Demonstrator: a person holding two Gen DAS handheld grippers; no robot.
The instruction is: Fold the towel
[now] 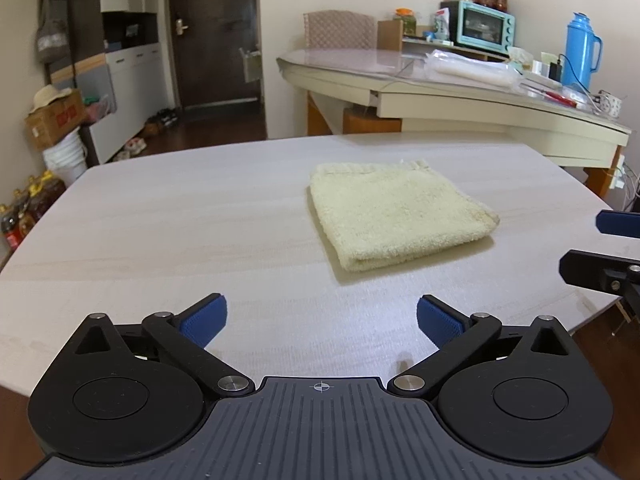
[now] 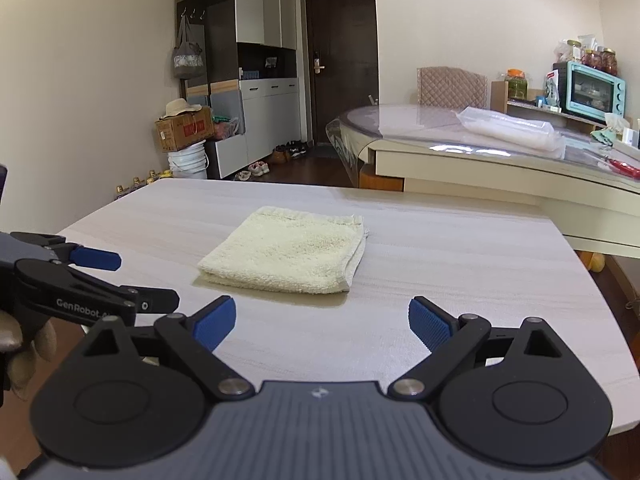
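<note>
A cream towel [image 1: 398,214] lies folded into a thick square on the pale wooden table [image 1: 180,216]; it also shows in the right wrist view [image 2: 290,252]. My left gripper [image 1: 322,318] is open and empty, held above the table short of the towel's near fold. My right gripper [image 2: 322,320] is open and empty, also short of the towel. The right gripper's fingers [image 1: 618,224] show at the right edge of the left wrist view. The left gripper's fingers [image 2: 96,258] show at the left edge of the right wrist view.
A second table [image 1: 460,92] stands behind with a teal oven [image 1: 484,26], a blue thermos [image 1: 582,50], jars and clutter. A door [image 1: 216,32], cabinets, a cardboard box [image 1: 56,120] and bottles on the floor lie at the left.
</note>
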